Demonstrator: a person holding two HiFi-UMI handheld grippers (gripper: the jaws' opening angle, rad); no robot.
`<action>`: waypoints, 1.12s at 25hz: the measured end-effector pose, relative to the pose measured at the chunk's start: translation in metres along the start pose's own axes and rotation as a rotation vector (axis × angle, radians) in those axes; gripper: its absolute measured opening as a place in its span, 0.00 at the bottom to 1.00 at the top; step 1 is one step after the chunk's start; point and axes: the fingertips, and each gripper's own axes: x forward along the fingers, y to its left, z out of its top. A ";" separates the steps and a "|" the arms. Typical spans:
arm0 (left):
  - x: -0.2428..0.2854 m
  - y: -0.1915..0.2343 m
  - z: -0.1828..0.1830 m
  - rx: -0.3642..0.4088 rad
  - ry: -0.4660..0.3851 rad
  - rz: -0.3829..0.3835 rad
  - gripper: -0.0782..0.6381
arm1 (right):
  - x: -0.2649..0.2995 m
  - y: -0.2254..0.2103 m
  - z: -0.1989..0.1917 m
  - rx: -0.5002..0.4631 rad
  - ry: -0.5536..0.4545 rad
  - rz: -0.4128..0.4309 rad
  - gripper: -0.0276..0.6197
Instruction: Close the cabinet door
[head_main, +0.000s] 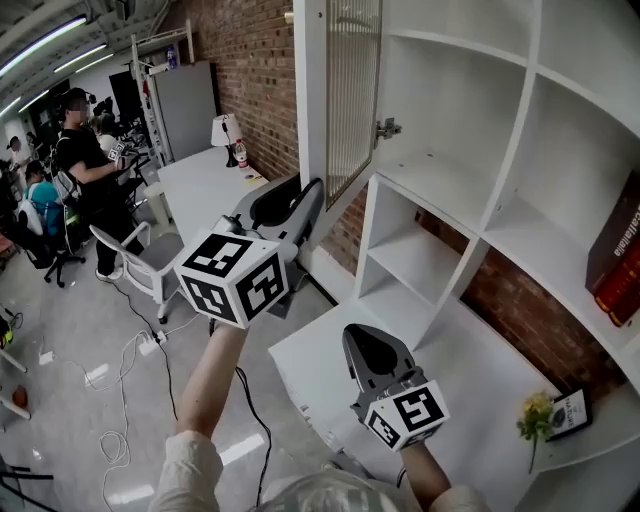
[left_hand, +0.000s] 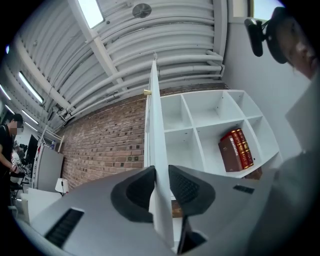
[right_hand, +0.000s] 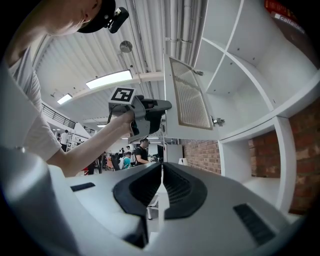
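The cabinet door (head_main: 352, 100), white-framed with a ribbed glass panel, stands swung out from the white shelving (head_main: 520, 130). My left gripper (head_main: 308, 197) reaches up to its free edge. In the left gripper view the door (left_hand: 156, 125) runs edge-on between the jaws of the left gripper (left_hand: 161, 172), and both pads lie against it. The right gripper view shows the same door (right_hand: 190, 97) with the left gripper (right_hand: 162, 106) at its edge. My right gripper (head_main: 368, 340) hangs lower over the white counter, away from the door. Its jaws (right_hand: 162, 172) are shut with nothing in them.
A metal hinge (head_main: 387, 128) sits on the cabinet's inner wall. Red books (head_main: 618, 255) stand in a right-hand compartment and a yellow flower (head_main: 537, 415) lies on the counter. A brick wall (head_main: 255, 70), a white desk with a lamp (head_main: 228, 132), an office chair (head_main: 140, 255) and people (head_main: 85, 170) are to the left.
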 end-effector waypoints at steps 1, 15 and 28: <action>0.001 -0.005 0.000 -0.004 -0.004 -0.014 0.24 | -0.001 -0.001 0.000 0.013 -0.004 -0.008 0.08; 0.032 -0.084 -0.005 0.015 -0.030 -0.179 0.29 | -0.027 -0.022 0.012 -0.028 -0.013 -0.102 0.08; 0.102 -0.157 -0.022 0.124 0.003 -0.232 0.29 | -0.056 -0.048 0.008 -0.016 -0.006 -0.182 0.08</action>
